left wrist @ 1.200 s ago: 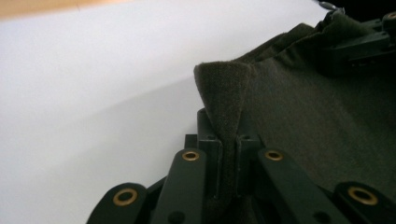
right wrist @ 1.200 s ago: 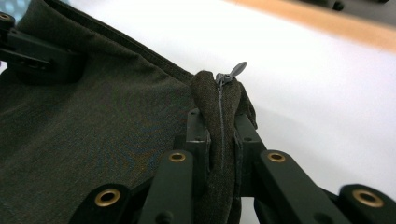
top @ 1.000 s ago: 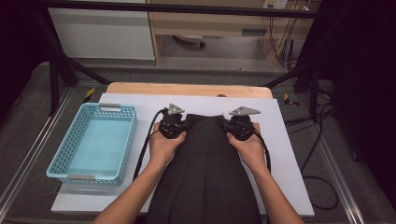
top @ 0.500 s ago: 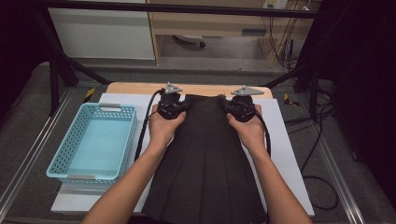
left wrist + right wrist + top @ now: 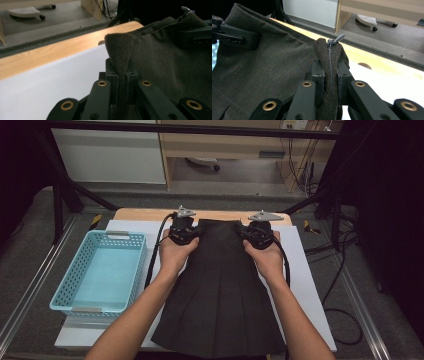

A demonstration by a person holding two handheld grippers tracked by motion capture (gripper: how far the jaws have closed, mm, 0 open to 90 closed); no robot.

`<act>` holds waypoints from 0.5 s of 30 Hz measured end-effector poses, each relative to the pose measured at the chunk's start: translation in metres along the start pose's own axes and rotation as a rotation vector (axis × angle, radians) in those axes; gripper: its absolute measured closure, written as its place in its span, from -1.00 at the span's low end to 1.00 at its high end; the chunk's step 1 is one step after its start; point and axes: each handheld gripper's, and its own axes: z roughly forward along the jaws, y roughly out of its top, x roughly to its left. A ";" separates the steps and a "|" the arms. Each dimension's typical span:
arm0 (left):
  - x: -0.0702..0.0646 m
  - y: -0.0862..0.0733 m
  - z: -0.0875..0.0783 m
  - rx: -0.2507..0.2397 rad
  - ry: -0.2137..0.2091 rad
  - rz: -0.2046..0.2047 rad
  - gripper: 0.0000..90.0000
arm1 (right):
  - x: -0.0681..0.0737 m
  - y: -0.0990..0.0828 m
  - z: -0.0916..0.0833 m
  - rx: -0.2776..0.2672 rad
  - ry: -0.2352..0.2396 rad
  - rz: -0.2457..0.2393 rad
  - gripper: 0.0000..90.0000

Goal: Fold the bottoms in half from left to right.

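Skirt (image 5: 220, 290), dark and pleated, lies lengthwise on the white table cover (image 5: 310, 285) in the high view, its waistband at the far end and its hem spreading toward the person. The left gripper (image 5: 186, 234) and the right gripper (image 5: 254, 234) each hold one corner of the waistband, raised a little off the table. A pale blue perforated basket (image 5: 70, 285) stands just beside the skirt on the left. The step in hand looks like spreading the garment flat before folding; the next move likely calls for lowering both corners evenly, with the band kept taut.

In the left gripper view, the jaws are pressed together on a fold of the waistband (image 5: 120, 50), a matt, slightly fuzzy woven cloth that peaks above them. The wooden table edge (image 5: 50, 55) runs beyond.

In the right gripper view, the jaws pinch the other corner, where a grey zip (image 5: 331, 57) with a small metal pull runs down the seam between them.
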 end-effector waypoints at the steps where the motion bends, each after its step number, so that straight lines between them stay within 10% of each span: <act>1: 0.001 0.007 -0.001 -0.004 0.006 0.005 0.89 | 0.000 0.003 0.000 -0.006 -0.003 -0.001 0.79; 15: 0.008 0.029 -0.004 -0.039 0.005 -0.013 0.88 | -0.002 0.030 -0.001 -0.043 -0.023 -0.017 0.79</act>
